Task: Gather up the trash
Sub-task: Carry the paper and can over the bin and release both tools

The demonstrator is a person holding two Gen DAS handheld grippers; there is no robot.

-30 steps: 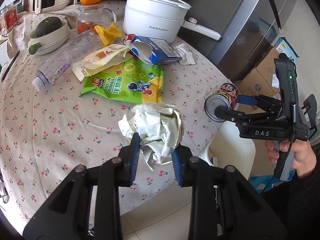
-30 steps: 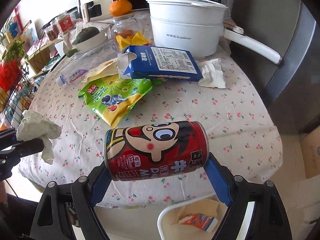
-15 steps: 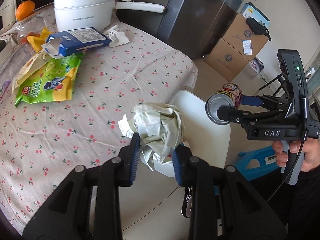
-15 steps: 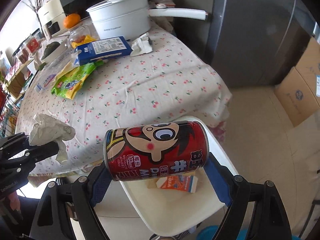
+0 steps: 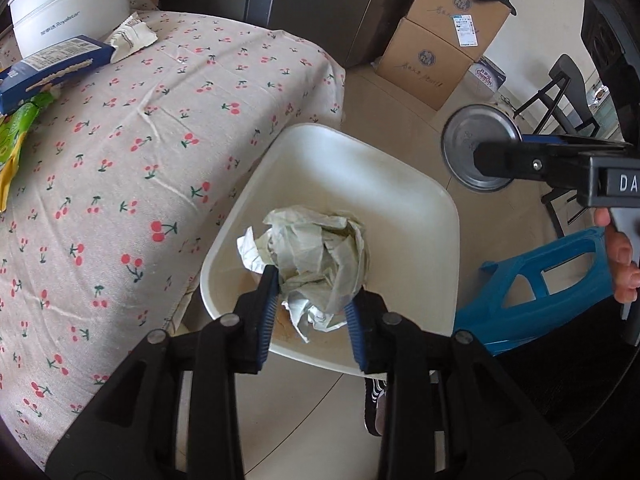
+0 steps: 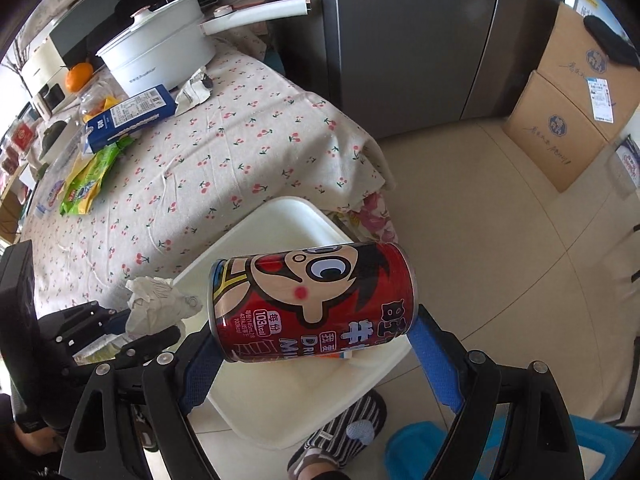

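Note:
A ball of crumpled paper sits between the blue pads of my left gripper, whose jaws are opening while the pads still touch it. It hangs right over the white bin beside the table. My right gripper is shut on a red cartoon drink can, held sideways above the same bin. The can's silver end shows at the right of the left wrist view. Paper and left gripper appear at the lower left of the right wrist view.
The cherry-print table holds a blue carton, a green snack bag, a torn wrapper and a white pot. Cardboard boxes, a blue stool, a grey fridge and a striped slipper surround the bin.
Both grippers have swung from above the tablecloth out past the table's edge and now hang over the white bin, the left with the paper, the right with the can.

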